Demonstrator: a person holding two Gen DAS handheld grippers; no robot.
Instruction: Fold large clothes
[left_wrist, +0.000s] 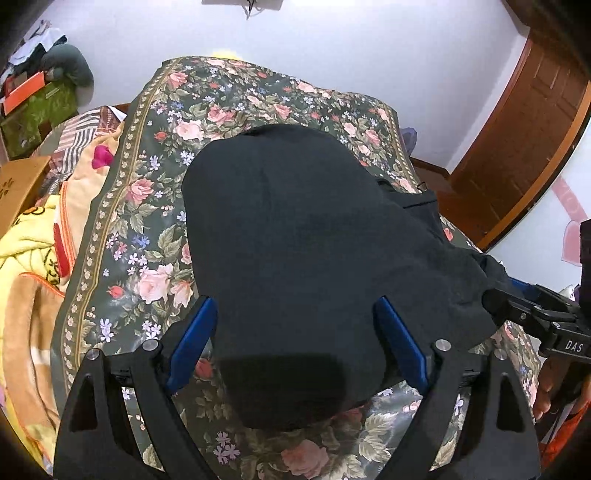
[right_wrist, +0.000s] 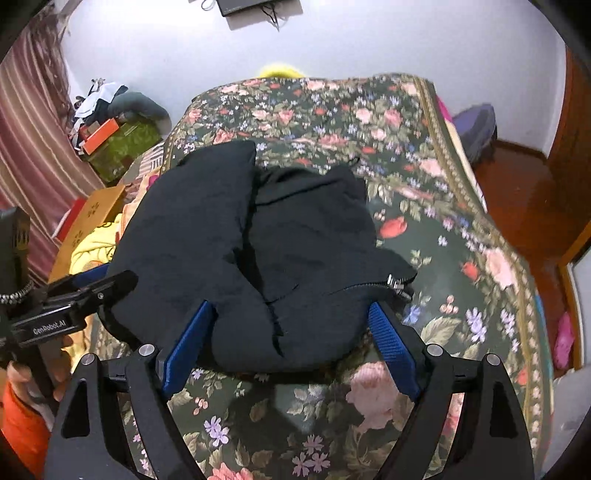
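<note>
A black zip-up garment (left_wrist: 295, 221) lies folded in a heap on the floral bedspread (left_wrist: 147, 206). My left gripper (left_wrist: 295, 301) hovers over its near edge, open, with its blue fingers (left_wrist: 195, 332) standing either side of the cloth and no pinch showing. In the right wrist view the garment (right_wrist: 258, 240) shows a fold line and a zipper end (right_wrist: 399, 286) at its right corner. My right gripper (right_wrist: 291, 305) is open too, straddling the near hem. Each gripper shows in the other's view: the right one (left_wrist: 535, 314) at the garment's right edge, the left one (right_wrist: 92, 288) at its left edge.
Crumpled yellow and orange blankets (left_wrist: 33, 258) and a cardboard box (left_wrist: 18, 192) lie left of the bedspread. Boxes and clothes pile up in the far corner (right_wrist: 110, 129). A wooden door (left_wrist: 517, 147) and red-brown floor (right_wrist: 524, 199) are to the right. A purple bundle (right_wrist: 476, 125) sits beyond the bed.
</note>
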